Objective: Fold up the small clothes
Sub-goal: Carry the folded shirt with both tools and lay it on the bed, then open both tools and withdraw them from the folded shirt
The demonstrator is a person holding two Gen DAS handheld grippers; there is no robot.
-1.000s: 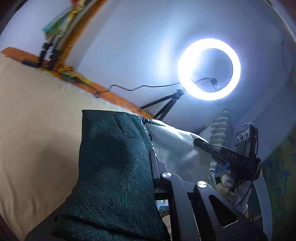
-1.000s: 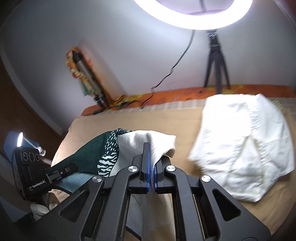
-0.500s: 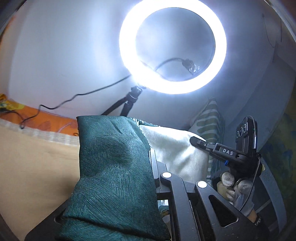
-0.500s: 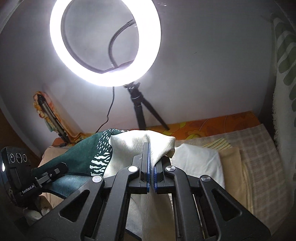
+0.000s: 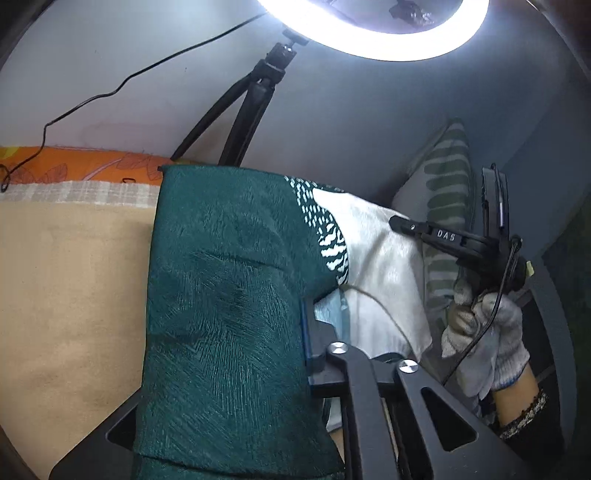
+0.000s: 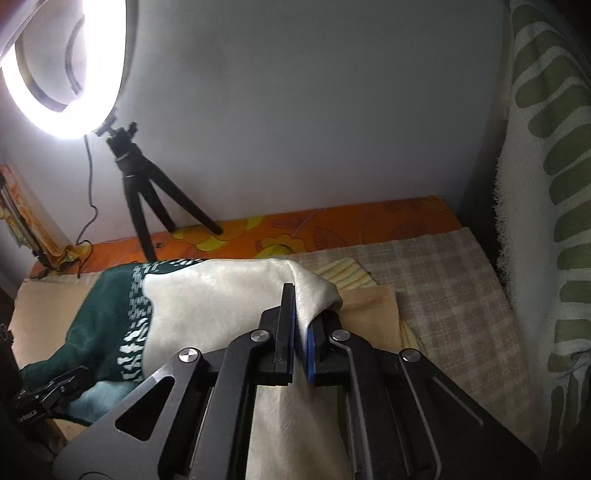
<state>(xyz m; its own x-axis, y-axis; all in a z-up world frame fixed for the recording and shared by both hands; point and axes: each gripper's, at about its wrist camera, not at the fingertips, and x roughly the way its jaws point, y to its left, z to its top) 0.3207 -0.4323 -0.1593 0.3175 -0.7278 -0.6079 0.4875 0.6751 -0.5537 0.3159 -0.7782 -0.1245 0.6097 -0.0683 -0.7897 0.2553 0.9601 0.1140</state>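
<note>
Bed surface: the tan blanket (image 5: 70, 295) fills the left half of your left wrist view. In the right wrist view a checked cloth (image 6: 454, 295) lies to its right, and an orange floral sheet (image 6: 332, 225) runs along the wall behind both.

Green-striped towel (image 6: 546, 184): hangs down the right edge of the right wrist view.

Task item: the garment (image 5: 229, 295), dark green with a cream section and a white dash print where the two colours meet, is stretched between your two grippers. It sits centre frame in the left view and left of centre in the right view. Whether its underside touches the blanket, you cannot tell from either view.

Ring light (image 5: 376, 33): lit, at the top edge of the left view and upper left of the right view, on a small black tripod (image 6: 147, 195) standing on the orange sheet.

Left gripper (image 5: 308, 332): lower centre of its own view. The green cloth drapes over the left finger and hides it. The jaws are opening, with cloth still between them.

Right gripper (image 6: 301, 332): clamped tight on the cream corner of the garment. Cloth passes between the blue pads (image 6: 311, 350).

Your gloved right hand (image 5: 487, 339): lower right of the left view, gripping its handle.
</note>
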